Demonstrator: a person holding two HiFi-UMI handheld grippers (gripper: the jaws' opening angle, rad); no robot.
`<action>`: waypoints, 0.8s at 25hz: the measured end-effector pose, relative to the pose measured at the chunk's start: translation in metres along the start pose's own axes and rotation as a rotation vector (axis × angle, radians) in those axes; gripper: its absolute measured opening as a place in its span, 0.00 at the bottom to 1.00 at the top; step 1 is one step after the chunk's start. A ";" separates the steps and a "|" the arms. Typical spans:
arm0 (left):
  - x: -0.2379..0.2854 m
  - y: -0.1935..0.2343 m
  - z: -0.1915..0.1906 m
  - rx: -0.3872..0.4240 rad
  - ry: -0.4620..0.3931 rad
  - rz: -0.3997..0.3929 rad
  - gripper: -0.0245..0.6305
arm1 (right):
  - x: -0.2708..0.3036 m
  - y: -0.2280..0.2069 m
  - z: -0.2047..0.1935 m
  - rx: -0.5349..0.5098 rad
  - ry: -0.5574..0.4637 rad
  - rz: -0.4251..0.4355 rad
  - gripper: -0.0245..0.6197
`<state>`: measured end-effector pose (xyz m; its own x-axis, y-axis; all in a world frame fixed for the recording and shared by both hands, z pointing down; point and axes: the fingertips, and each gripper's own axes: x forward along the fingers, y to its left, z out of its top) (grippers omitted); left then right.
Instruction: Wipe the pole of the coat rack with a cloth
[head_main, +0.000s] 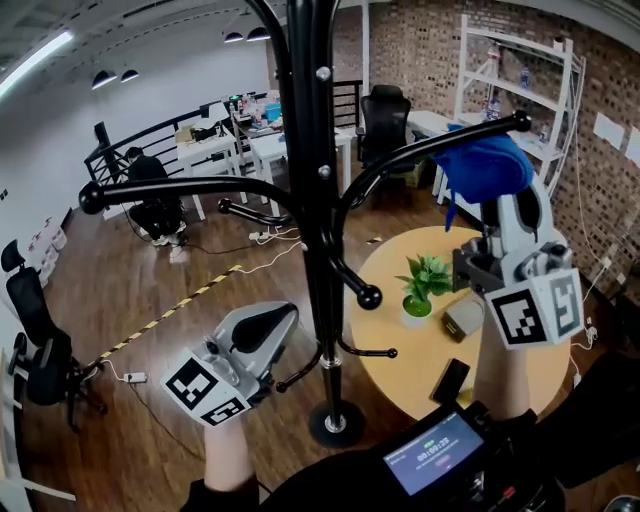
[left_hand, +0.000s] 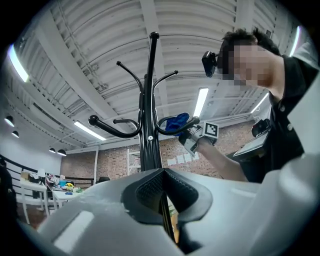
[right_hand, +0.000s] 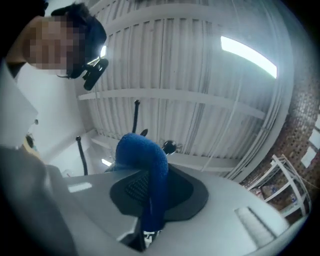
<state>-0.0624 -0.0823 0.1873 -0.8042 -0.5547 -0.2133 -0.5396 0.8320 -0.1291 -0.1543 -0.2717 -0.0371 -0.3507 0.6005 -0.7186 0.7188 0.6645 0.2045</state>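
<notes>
Two tools show in the head view. Our left tool (head_main: 283, 322) sits in the lower left of the frame, just left of the black pole (head_main: 312, 200) of the coat rack. Its own view shows the jaws drawn together to a thin slit with nothing held. Our right tool (head_main: 497, 212) is raised at the right of the frame, jaws clamped on a blue cloth (head_main: 485, 165) that bunches above them. The cloth lies at the knobbed end of the rack's upper right arm (head_main: 430, 150), well apart from the pole; we cannot tell whether it touches the arm.

Below the right tool stands a round wooden table (head_main: 395, 385), pale and mostly bare. It carries a small potted plant (head_main: 425, 283), a dark phone (head_main: 450, 380) near its lower edge and a small box (head_main: 463, 318) between them. The rack's round base (head_main: 335, 425) rests on a brown plank floor (head_main: 130, 290), crossed at the left by yellow and black tape (head_main: 180, 305). A brick wall (head_main: 420, 50) with white shelving (head_main: 515, 70) fills the upper right. White desks (head_main: 225, 150) and a seated person (head_main: 150, 190) occupy the upper left, and a black office chair (head_main: 35, 340) stands at the left edge.
</notes>
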 end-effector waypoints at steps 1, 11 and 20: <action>0.001 -0.001 0.000 0.001 -0.003 -0.008 0.04 | -0.005 -0.010 0.010 -0.008 -0.018 -0.030 0.10; 0.003 -0.014 -0.013 -0.025 -0.004 -0.030 0.04 | 0.000 0.055 -0.045 -0.085 0.127 0.128 0.10; -0.019 -0.012 -0.024 -0.066 0.009 0.020 0.04 | -0.041 0.147 -0.155 -0.090 0.314 0.332 0.10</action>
<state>-0.0465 -0.0825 0.2158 -0.8168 -0.5386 -0.2069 -0.5388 0.8403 -0.0604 -0.1269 -0.1299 0.1253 -0.2849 0.8837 -0.3713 0.7728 0.4409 0.4565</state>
